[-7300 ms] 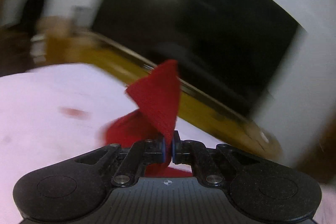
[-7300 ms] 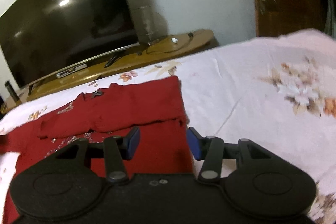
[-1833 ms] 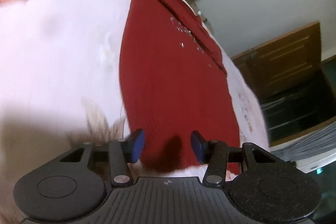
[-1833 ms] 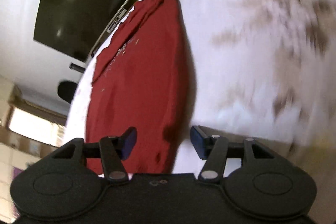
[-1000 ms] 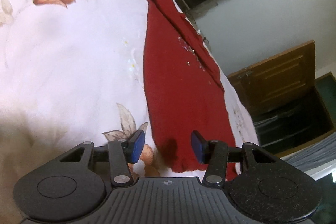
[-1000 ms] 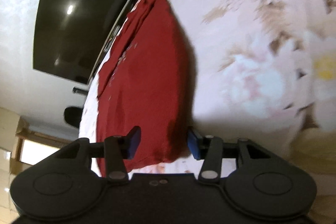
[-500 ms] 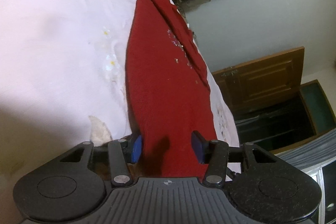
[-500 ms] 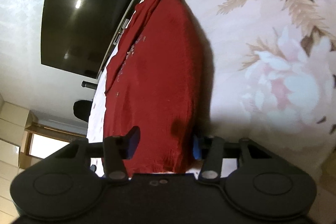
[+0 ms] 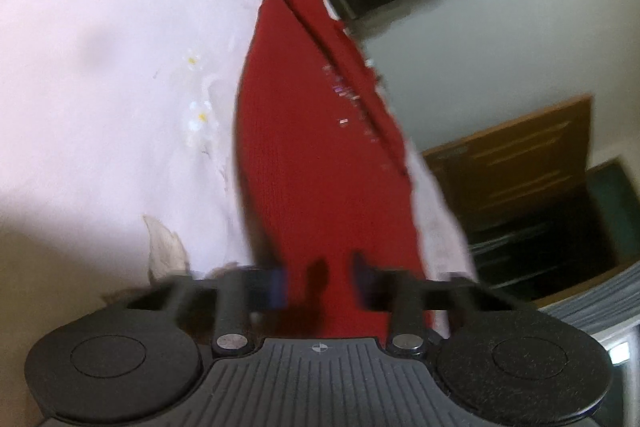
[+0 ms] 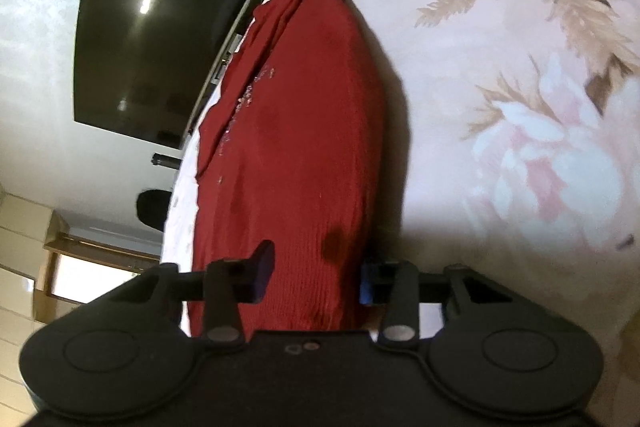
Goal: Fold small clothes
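We have the red garment (image 9: 320, 155) lying flat on the flower-printed bed sheet (image 9: 120, 75), stretching straight ahead of both claws toward the dark television (image 10: 160, 39) at the far end. Its near hem runs between the fingers of each claw. Our left claw (image 9: 320, 287) sits at one near corner with its jaws apart and the cloth between them; that view is blurred, so we cannot say whether the fingers touch the fabric. Our right claw (image 10: 316, 275) sits at the other near corner, jaws spread wide, the hem's edge just inside the right-hand finger.

We judge the cloth to be a light, soft knit: limp, sagging wherever it is not held, and liable to bunch if dragged across the sheet. A fine ribbed weave should give the pads fair grip, so slipping is a small worry. A scatter of shiny trim (image 10: 248, 87) ahead of the claws may snag. The sensible hold is the two near corners at the hem, pinched together with both layers caught, then lifted evenly so the fold lands square.
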Demonstrator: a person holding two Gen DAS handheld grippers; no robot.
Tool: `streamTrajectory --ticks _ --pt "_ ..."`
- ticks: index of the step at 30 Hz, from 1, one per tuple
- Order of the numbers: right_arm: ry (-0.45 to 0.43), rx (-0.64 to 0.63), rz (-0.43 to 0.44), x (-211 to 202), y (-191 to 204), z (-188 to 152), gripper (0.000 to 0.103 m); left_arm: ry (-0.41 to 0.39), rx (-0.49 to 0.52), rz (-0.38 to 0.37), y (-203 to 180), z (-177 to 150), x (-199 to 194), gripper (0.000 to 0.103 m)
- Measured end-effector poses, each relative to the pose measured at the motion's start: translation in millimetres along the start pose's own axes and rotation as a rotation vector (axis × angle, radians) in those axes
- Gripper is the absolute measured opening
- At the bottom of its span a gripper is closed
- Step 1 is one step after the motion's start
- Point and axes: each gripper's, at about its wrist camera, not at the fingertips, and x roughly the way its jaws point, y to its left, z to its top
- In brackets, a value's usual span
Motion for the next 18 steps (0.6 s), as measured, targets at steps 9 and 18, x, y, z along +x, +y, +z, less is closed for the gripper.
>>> streamTrajectory --ticks 9,18 --pt "-0.163 -0.211 -0.052 -38 46 -3 0.005 -0.15 0.038 -0.024 3 0 -53 0.002" --pt "-0.097 -0.085 -0.181 -14 3 -13 0.006 -0.056 -0.023 -0.006 26 -4 -48 0.001"
